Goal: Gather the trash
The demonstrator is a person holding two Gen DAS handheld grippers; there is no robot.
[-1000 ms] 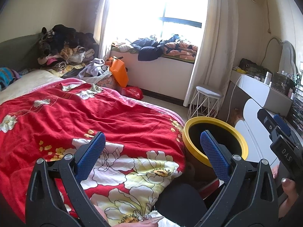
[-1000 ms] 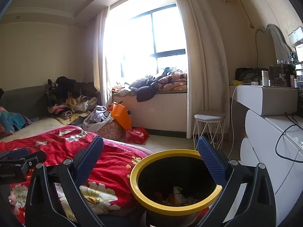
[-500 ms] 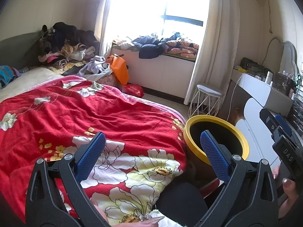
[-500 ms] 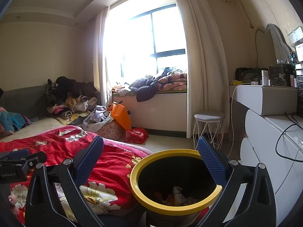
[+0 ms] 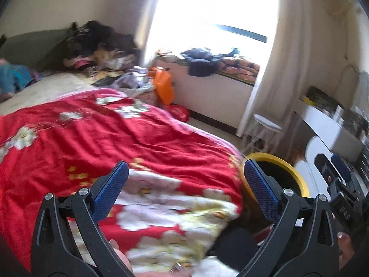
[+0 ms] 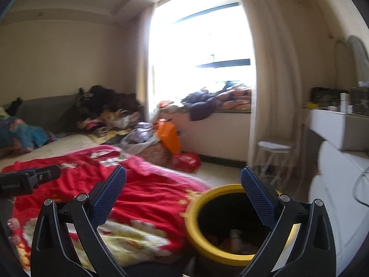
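Note:
A round bin with a yellow rim point(image 6: 203, 244) stands on the floor between the bed and the white drawers; scraps of trash point(image 6: 234, 236) lie at its bottom. In the left wrist view the same bin point(image 5: 295, 173) shows behind the right finger. My left gripper point(image 5: 184, 185) is open over the red floral quilt point(image 5: 115, 138), with nothing between its blue pads. My right gripper point(image 6: 183, 190) is open too, empty, above the quilt's edge and the bin. Both views are blurred.
Piled clothes point(image 5: 99, 43) lie at the head of the bed. An orange bag point(image 6: 169, 136) and a red bag point(image 6: 186, 159) sit near the window seat. A white stool point(image 6: 274, 147) and white drawers point(image 6: 339, 184) stand at the right. A hand point(image 5: 346, 254) holds the other gripper.
Both cameras have swung, blurring the frames; the bin sits further right in both views. Both grippers stay open and empty.

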